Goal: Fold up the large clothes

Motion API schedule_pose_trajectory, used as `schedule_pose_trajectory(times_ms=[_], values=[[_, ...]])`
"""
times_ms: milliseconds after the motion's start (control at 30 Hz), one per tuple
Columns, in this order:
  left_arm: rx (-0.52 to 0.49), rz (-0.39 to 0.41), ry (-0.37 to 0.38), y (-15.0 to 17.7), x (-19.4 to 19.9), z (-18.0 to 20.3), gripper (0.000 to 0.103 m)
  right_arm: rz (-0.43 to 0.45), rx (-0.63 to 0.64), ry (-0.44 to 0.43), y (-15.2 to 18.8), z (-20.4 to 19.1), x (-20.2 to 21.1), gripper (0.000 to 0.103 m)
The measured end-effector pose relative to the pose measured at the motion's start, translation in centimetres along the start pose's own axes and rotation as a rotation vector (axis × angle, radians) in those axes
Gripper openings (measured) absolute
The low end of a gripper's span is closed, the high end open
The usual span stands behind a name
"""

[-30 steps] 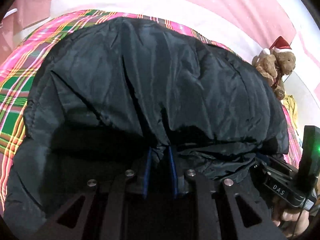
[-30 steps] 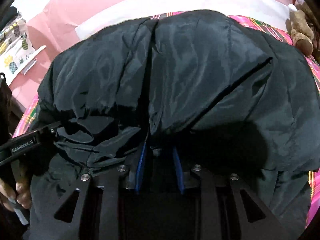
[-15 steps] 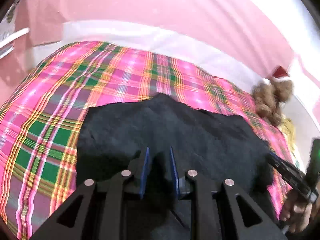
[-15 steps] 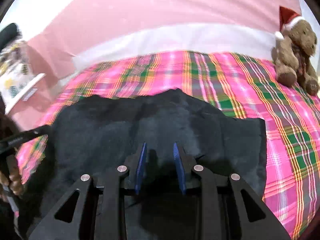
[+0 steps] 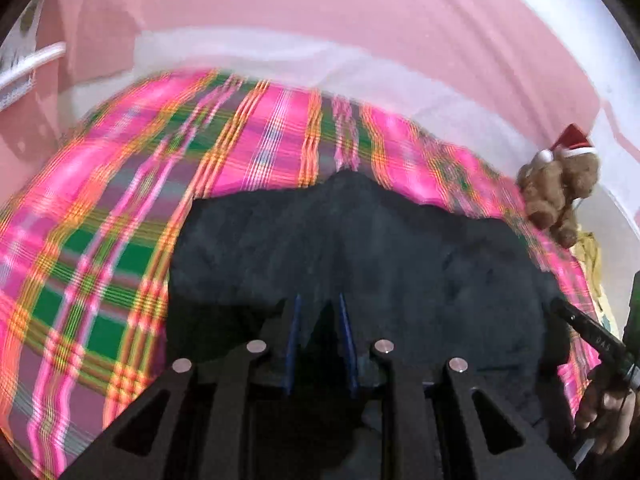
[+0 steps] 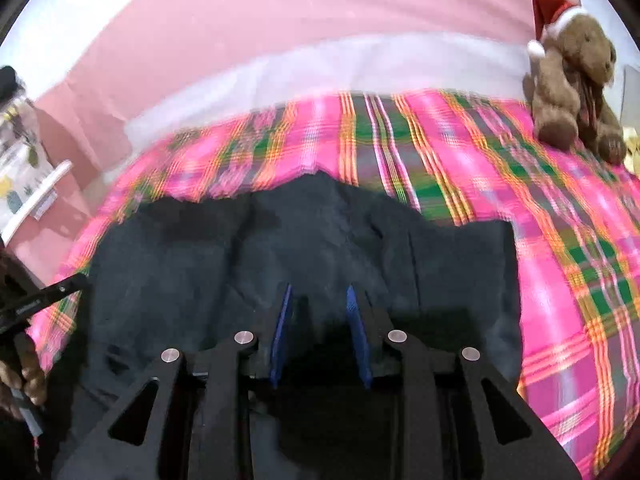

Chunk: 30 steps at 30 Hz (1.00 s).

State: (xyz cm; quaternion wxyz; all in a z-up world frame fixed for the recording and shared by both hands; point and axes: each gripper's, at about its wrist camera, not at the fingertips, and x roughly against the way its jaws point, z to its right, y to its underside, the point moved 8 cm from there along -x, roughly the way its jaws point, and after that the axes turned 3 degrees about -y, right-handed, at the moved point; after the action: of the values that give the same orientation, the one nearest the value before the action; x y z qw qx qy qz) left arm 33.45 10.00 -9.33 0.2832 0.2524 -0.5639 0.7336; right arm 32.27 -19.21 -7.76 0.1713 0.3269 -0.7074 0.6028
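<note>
Left gripper (image 5: 318, 314) narrow, blue pads gathering peak of black fabric between them. Right gripper (image 6: 318, 308) slightly wider; whether it pinches cloth, cannot tell. Plaid blanket (image 5: 120, 208) covers bed, pink, green, orange. Black jacket (image 5: 360, 248) lies spread flat on blanket, near edge running under both grippers. Pink wall (image 6: 280, 20) behind bed. Teddy bear (image 6: 572, 80) in red Santa hat sits on blanket at far right, well apart from jacket. Person's hand (image 5: 608, 404) at right edge, gripping handle.

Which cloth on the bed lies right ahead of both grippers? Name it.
The black garment: plain and dark, spread on top of the pink-and-green plaid blanket, which shows only around its edges.
</note>
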Motion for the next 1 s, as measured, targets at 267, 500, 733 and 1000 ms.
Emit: schedule_pose_trajectory(times_ms=[267,500,733,1000], values=[[-0.017,-0.062,0.003,0.6,-3.9,2.4,0.022,-0.127,0.069,-0.083,3.7,-4.4,-6.1,0.028],[0.026,-0.052,0.062,3.0,-5.5,1.5,0.021,-0.120,0.068,-0.083,4.3,-4.0,-6.6,0.028],[-0.038,-0.002,0.067,0.1,-1.1,3.1,0.021,-0.001,0.108,-0.047,-0.7,-3.4,-2.3,0.030],[-0.055,-0.027,-0.039,0.2,-6.7,0.2,0.017,-0.066,0.053,0.059,2.3,3.6,-7.7,0.031]])
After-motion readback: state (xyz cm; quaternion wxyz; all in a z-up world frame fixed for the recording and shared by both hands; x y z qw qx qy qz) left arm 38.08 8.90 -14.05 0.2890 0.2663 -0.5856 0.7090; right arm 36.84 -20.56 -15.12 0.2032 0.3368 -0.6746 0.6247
